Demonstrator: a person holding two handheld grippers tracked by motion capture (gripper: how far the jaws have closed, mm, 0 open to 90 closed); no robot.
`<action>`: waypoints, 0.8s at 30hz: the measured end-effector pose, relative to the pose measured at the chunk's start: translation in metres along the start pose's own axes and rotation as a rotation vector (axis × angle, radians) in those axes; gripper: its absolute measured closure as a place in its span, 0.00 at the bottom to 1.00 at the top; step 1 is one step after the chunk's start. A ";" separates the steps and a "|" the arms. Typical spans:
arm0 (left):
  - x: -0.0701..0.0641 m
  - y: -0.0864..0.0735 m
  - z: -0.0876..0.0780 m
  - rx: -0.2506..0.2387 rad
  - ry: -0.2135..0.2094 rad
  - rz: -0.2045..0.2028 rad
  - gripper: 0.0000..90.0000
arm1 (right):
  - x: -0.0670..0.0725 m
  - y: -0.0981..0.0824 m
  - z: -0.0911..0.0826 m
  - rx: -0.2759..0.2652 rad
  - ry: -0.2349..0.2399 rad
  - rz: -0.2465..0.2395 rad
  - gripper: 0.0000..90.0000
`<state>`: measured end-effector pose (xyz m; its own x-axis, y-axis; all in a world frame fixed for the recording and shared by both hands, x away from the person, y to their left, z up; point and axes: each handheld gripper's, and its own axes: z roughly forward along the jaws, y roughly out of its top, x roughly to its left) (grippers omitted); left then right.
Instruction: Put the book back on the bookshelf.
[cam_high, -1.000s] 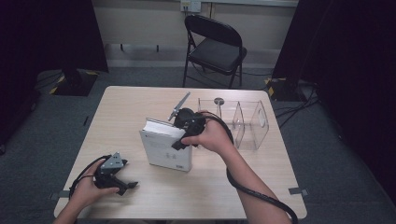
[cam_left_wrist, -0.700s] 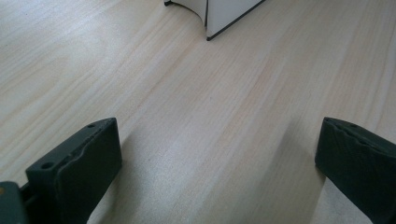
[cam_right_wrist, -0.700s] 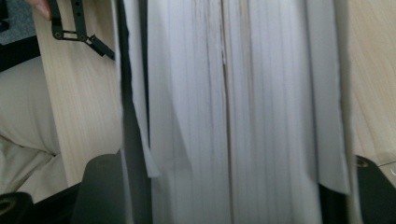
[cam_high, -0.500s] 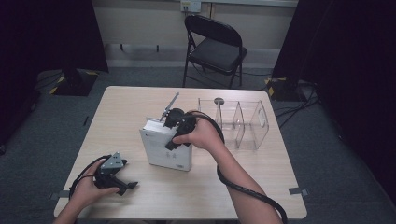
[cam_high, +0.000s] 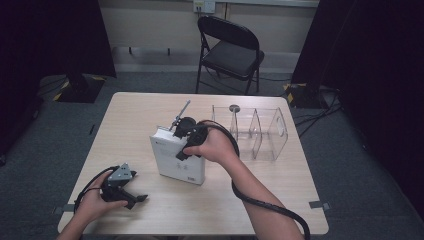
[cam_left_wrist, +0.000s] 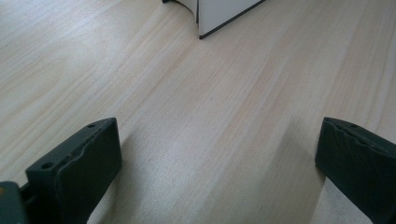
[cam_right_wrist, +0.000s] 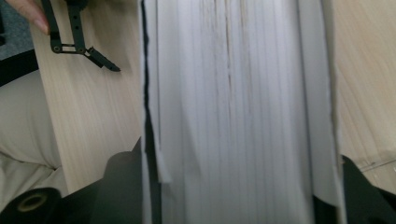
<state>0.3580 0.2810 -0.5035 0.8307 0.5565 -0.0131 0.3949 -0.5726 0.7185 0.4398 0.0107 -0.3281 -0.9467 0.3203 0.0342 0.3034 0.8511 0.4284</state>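
Work in hand: the right gripper (cam_high: 184, 145) is taking hold of a thick white hardback book (cam_high: 176, 162) that is standing tilted at the centre of the pale wooden tabletop (cam_high: 280, 190).
Book's place: middle of the high view, just left of a clear plastic divided organiser (cam_high: 260, 131) and well apart from the left gripper (cam_high: 131, 196).
Just changed: against the earlier high-view pictures, the right hand is sitting further to the left along the book's top edge, and its jaws have just been closing with the book between them.
Right jaws: in the right gripper view they are flanking the page block (cam_right_wrist: 233, 107) on both sides, against the covers, so I judge them to be clenching on it.
Meaning: the grip looks newly made, so lifting the book toward the organiser seems the likely next step.
Left jaws: released, spread wide over bare wood, resting at the lower left of the high view.
View differences: the right gripper view is showing the page edges and jaw contact, which the hand is hiding from above; the left gripper view is catching just a book corner (cam_left_wrist: 219, 14) at its top edge.
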 end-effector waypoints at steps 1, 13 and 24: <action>0.000 0.000 0.000 0.000 0.000 0.000 0.00 | 0.001 0.000 -0.001 0.005 -0.006 0.013 0.56; 0.001 0.001 0.000 0.005 0.001 0.005 0.00 | -0.001 -0.011 -0.010 -0.016 0.022 0.087 0.57; 0.001 0.001 0.000 0.005 0.004 0.008 0.00 | 0.003 -0.034 -0.029 -0.031 -0.006 0.095 0.58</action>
<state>0.3589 0.2812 -0.5030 0.8324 0.5542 -0.0045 0.3902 -0.5804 0.7148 0.4231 -0.0299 -0.3161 -0.9132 0.4013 0.0706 0.3880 0.8035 0.4514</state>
